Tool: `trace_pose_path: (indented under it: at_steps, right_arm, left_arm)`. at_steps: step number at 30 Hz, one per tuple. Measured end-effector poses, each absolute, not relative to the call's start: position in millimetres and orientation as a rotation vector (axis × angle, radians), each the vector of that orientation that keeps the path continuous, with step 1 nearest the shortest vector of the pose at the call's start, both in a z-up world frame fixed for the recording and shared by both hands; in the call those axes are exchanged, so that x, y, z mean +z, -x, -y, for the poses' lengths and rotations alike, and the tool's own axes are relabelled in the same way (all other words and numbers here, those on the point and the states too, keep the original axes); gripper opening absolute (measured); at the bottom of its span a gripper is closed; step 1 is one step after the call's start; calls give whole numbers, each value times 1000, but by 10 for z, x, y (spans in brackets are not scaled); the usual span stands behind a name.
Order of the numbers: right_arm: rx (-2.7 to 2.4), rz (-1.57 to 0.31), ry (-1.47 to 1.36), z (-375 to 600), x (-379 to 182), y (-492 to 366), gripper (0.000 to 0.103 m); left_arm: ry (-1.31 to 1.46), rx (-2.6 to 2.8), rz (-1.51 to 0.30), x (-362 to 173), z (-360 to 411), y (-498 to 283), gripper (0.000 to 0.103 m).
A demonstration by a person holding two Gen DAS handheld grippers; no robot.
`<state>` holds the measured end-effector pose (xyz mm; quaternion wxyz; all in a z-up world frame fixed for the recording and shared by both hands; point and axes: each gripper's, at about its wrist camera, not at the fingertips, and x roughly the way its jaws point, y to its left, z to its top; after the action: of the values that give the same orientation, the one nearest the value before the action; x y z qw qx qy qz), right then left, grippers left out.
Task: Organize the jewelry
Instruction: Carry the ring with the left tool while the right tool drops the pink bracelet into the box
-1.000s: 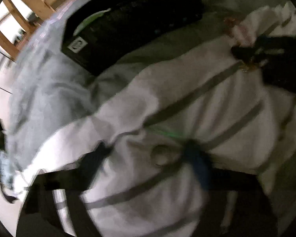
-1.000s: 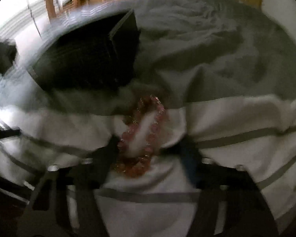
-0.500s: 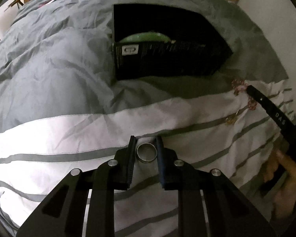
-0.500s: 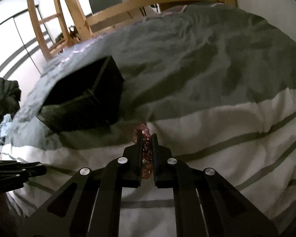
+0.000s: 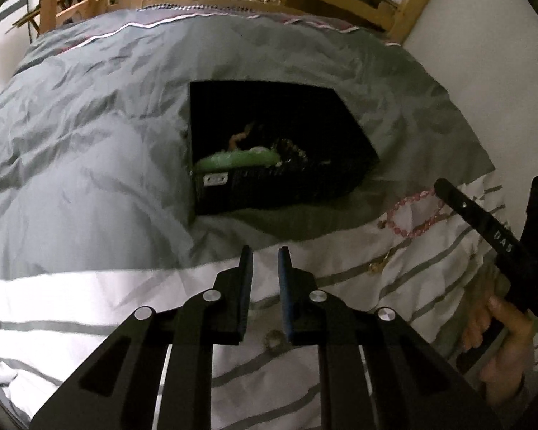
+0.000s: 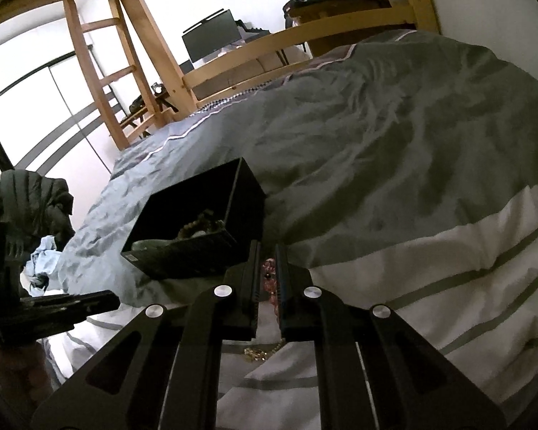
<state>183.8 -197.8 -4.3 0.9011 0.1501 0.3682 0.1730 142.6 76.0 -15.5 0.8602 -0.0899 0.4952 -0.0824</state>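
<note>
A black open box (image 5: 269, 136) sits on the bed with a green bangle (image 5: 238, 159) and a dark bead bracelet (image 5: 290, 147) inside; it also shows in the right wrist view (image 6: 197, 215). My left gripper (image 5: 265, 256) is open and empty, raised above a silver ring (image 5: 274, 340) on the duvet. My right gripper (image 6: 267, 251) is shut on a pink bead bracelet (image 6: 269, 276), which hangs from its tip in the left wrist view (image 5: 412, 211). A small gold piece (image 5: 378, 265) lies on the duvet below it.
The grey and white striped duvet (image 5: 89, 179) covers the bed. A wooden bed frame (image 6: 233, 57) stands at the far end and a white wall (image 5: 484, 53) on the right. A dark jacket (image 6: 28, 200) lies left of the bed.
Both grippers have lifted and tilted up. The ring has left the left fingers and lies below them. The right gripper has raised the pink bracelet off the duvet.
</note>
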Motion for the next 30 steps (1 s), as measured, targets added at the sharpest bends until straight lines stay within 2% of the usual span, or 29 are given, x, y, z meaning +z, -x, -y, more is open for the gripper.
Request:
trace_pose_path:
  at_steps: [7,9,10,11,12,16,18,23,30]
  right_arm:
    - [381,-734,-352,2020,21,-1821,9]
    - [392,-722,-350,2012,72,-1805,9]
    - [396,-716,-350,2005,100,-1793,9]
    - [400,-709,-351,2006,128,-1782,9]
    - [404,-703,-354,2012,152,-1774,9]
    - [420,-685,-364,2014,247,-1750,9]
    - [424,-677,-366,2015,288,-1739,9]
    - [451,-655,-368,1988,387,-1714,9]
    - [494,-619,-366,1913,529,-1695,9]
  left_arm:
    - [121,-226,-1057,-151,-622,-1376,14]
    - [17,-201,-1094,-264,-486,-1336,28]
    - [-64,-178,-1114,-346,-390,-1311,47]
    - [-135,-161,-1129,-418,-305,-1294,59]
    - [-196,-151,-1141,-483,-226,-1280,60]
    - [-323,-180,-1223,-764,-1,-1264,60]
    - [-325,-177,-1259,-861,-8,-1279,53]
    - [-199,-164,-1268,-775,-227,-1306,20]
    - [-136,-170,-1199,-597,-322,-1242,19]
